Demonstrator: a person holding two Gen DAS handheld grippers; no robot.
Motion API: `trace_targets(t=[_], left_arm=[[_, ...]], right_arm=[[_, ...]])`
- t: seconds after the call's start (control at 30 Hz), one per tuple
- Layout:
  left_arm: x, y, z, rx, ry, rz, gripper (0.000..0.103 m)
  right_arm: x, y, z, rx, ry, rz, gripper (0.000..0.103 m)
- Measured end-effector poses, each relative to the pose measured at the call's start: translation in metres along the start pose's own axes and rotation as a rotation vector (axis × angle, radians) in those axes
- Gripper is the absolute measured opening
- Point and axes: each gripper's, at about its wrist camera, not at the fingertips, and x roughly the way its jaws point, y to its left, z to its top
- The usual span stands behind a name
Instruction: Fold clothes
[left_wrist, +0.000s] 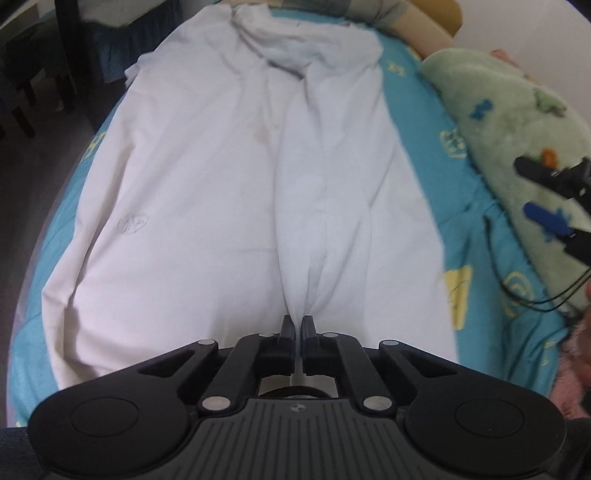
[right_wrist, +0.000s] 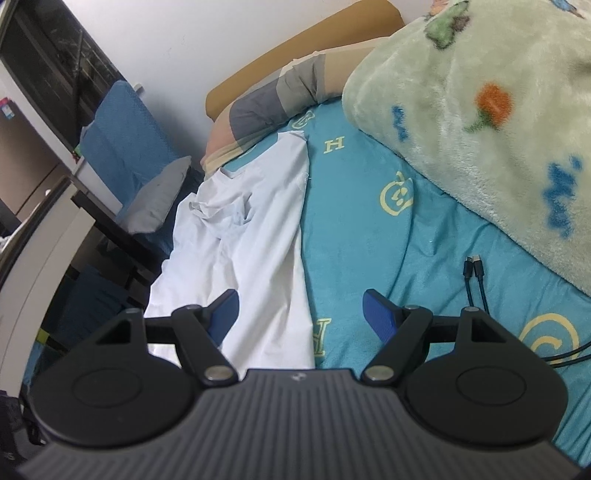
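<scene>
Left tongs pinch the creased white garment's near hem; right tongs hang spread apart.

White wall behind tan headboard (dim floor).

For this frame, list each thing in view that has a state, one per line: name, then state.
left gripper: shut, pinching the near edge of the white garment
right gripper: open, holding nothing, over the garment's right edge
white garment: spread flat on the bed, wrinkled, bunched at the far end
green blanket: heaped on the bed's right side
cables: unplugged, connectors lying loose on the blue sheet
</scene>
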Motion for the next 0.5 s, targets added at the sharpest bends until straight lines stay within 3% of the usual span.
trace_targets(t=[0.13, 0.27, 0.43, 0.5], left_arm=[[-0.005, 0.001, 0.002, -0.014, -0.049, 0.002, 0.020], [0.003, -0.025, -0.003, 0.077, -0.081, 0.007, 0.042], [0.014, -0.058, -0.010, 0.197, -0.118, 0.014, 0.053], [0.018, -0.072, -0.013, 0.245, -0.133, 0.016, 0.052]], right_arm=[[0.003, 0.005, -0.005, -0.033, 0.019, -0.024, 0.076], [0.005, 0.011, -0.006, -0.054, 0.022, -0.032, 0.076], [0.008, 0.013, -0.007, -0.060, 0.032, -0.035, 0.076], [0.010, 0.013, -0.008, -0.061, 0.039, -0.039, 0.076]])
